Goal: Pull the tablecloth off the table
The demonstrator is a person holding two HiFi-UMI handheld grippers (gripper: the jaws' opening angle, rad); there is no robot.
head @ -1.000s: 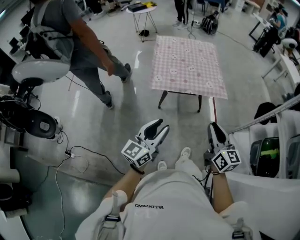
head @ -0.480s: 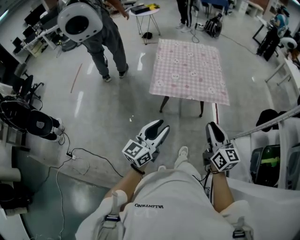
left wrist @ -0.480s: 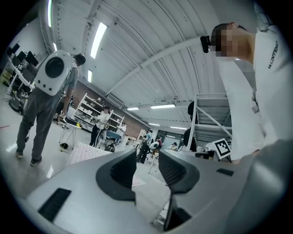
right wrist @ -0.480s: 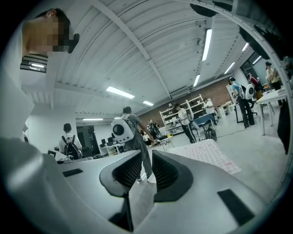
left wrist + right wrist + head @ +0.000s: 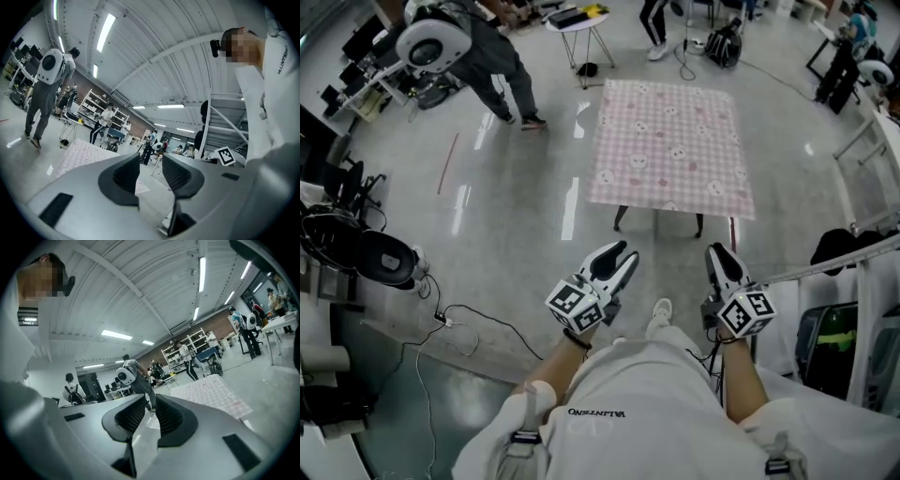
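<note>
— Where's the tablecloth (image 5: 670,145)?
— One pink checked cloth, spread flat over the single worktop (image 5: 622,216), upper centre of the frame.
— And the grippers?
— Two. The left hand-held gripper (image 5: 624,251) and the right hand-held gripper (image 5: 721,251) sit low centre, held out from the chest, tips toward the worktop and well apart from it. Both have their jaws parted with nothing between them; the right's gap is narrower.

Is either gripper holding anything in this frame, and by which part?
Nothing is held: the left gripper and right gripper have jaws apart and empty, well short of the tablecloth.
</note>
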